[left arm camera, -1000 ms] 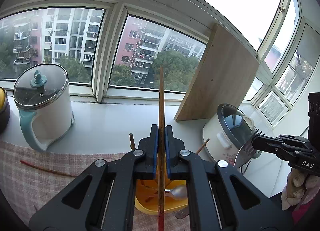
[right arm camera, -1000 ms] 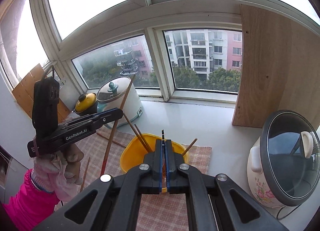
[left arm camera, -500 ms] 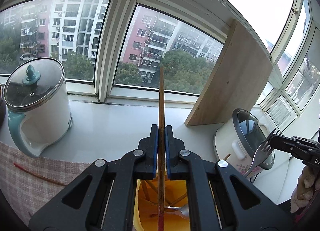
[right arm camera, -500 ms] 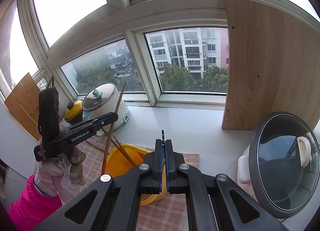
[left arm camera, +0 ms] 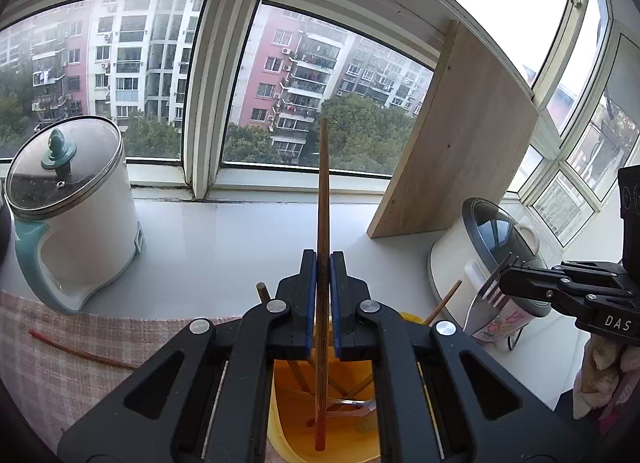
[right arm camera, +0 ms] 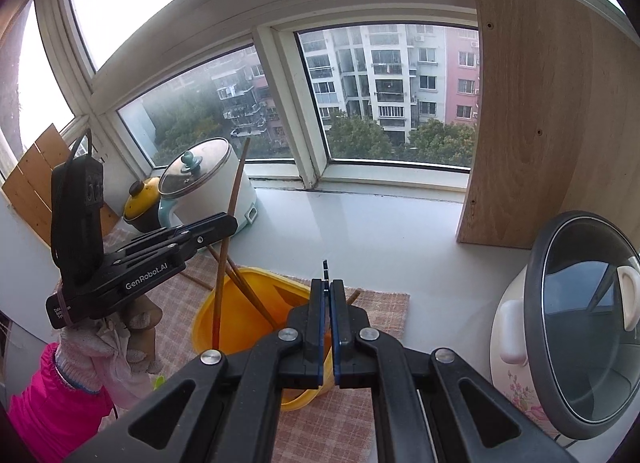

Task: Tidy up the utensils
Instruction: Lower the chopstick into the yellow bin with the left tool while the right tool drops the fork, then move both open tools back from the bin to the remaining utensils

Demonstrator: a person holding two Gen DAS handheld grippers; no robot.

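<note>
1. A red chopstick [left arm camera: 76, 350] is lying loose on the checked cloth [left arm camera: 48, 343], left of the yellow bin [right arm camera: 240, 305] and near the white kettle [left arm camera: 76, 207]. It is not yet sorted. Risk: a reach for it is likely to brush the kettle or drag the cloth and roll it off the edge.
2. The left gripper [left arm camera: 323, 295] is clamping a brown chopstick [left arm camera: 322, 223] about mid-shaft, jaws closed on it, held upright over the bin with the red lower tip already below the rim. Risk: the grip is narrow on a long thin stick, so it may be pivoting in the pads. If released off-vertical, it could tip out over the rim instead of settling.
3. The bin already holds several leaning chopsticks [right arm camera: 250, 295] and a spoon [left arm camera: 352, 403] at the bottom. Risk: the descending tip may be landing on these, bouncing or levering one out.
4. The bin is sitting on the cloth, just beside the right gripper's line. Risk: it looks light, so a sideways push from either tool could be sliding or tipping it.
5. The right gripper [right arm camera: 328, 299] is closed on a metal fork [left arm camera: 486, 295], tines poking past the fingertips, hovering near the rice cooker [right arm camera: 576, 319]. Risk: both tools are converging on one bin, so fork and chopstick could clash, or the fork could be scraping the cooker lid.
</note>
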